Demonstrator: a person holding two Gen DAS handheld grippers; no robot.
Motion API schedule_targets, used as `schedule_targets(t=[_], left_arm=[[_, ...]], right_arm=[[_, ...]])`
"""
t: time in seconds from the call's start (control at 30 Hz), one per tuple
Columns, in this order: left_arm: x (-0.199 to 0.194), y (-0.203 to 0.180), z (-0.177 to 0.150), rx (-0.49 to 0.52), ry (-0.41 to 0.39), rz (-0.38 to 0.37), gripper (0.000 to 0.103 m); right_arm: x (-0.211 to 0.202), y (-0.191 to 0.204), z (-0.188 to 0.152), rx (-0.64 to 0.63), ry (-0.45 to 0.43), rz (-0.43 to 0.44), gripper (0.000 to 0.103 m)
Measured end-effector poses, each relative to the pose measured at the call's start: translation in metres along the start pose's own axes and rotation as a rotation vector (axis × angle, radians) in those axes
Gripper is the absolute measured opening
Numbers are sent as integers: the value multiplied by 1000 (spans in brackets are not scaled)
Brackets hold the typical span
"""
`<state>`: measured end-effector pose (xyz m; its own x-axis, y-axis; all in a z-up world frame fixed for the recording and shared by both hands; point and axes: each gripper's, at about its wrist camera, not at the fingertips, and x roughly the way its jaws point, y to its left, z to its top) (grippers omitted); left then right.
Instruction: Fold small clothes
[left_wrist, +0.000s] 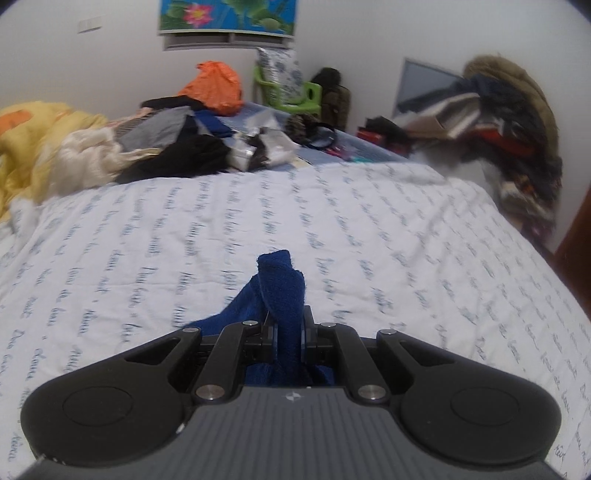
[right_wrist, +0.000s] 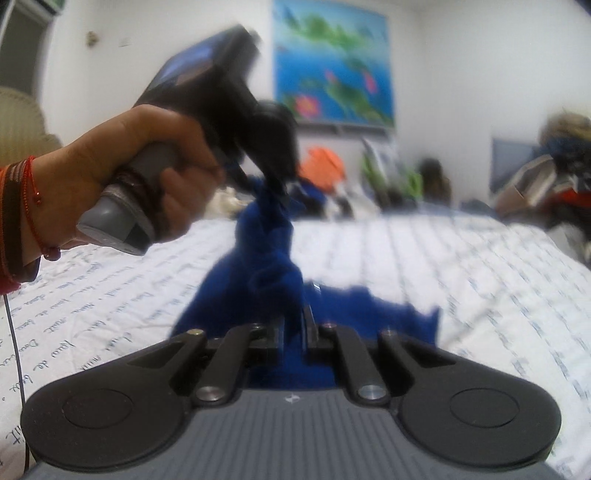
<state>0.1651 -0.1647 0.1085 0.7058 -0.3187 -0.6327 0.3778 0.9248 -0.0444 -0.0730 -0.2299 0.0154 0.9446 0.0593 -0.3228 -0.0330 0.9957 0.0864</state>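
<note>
A small dark blue garment (right_wrist: 258, 258) hangs above the white printed bedspread (left_wrist: 332, 229), stretched between both grippers. My left gripper (left_wrist: 288, 332) is shut on one bunched end of the blue garment (left_wrist: 280, 288), which sticks up past its fingers. In the right wrist view a person's hand (right_wrist: 140, 162) holds that left gripper (right_wrist: 277, 184) at upper left, cloth trailing down from it. My right gripper (right_wrist: 293, 328) is shut on the other end of the cloth. This view is blurred.
A heap of clothes (left_wrist: 177, 144) lies at the far end of the bed, with an orange bag (left_wrist: 218, 85) and a yellow blanket (left_wrist: 40, 147). A green chair (left_wrist: 295, 92) stands by the wall. Piled clothes (left_wrist: 517, 122) lie on the right. A lotus picture (right_wrist: 332, 62) hangs on the wall.
</note>
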Motion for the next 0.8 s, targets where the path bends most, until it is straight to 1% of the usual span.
schedule_targets(t=[0.17, 0.27, 0.43, 0.47, 0.57, 0.6, 0.67, 0.7, 0.73, 0.8], left_arm=[[22, -34, -9, 64, 31, -6, 11], [32, -54, -16, 116, 39, 0, 11], [47, -80, -28, 157, 74, -19, 10], [48, -84, -30, 164, 77, -21, 10], [52, -93, -35, 196, 72, -10, 10], [52, -95, -37, 203, 71, -7, 10], [53, -96, -37, 206, 71, -6, 10], [53, -94, -37, 202, 72, -8, 10], [53, -93, -37, 199, 71, -9, 10], [51, -91, -35, 193, 66, -8, 10]], right_arm=[[-9, -29, -10, 97, 31, -22, 7], [-15, -40, -16, 117, 43, -49, 7], [-25, -61, -26, 171, 64, -72, 7], [-25, -66, -28, 189, 72, -63, 7], [-25, -79, -33, 246, 106, 17, 8], [-23, -83, -34, 266, 114, 39, 12], [-19, -89, -36, 291, 126, 73, 34], [-18, -90, -35, 297, 131, 88, 64], [-16, -90, -35, 300, 132, 96, 80], [-15, -88, -34, 293, 128, 122, 78]])
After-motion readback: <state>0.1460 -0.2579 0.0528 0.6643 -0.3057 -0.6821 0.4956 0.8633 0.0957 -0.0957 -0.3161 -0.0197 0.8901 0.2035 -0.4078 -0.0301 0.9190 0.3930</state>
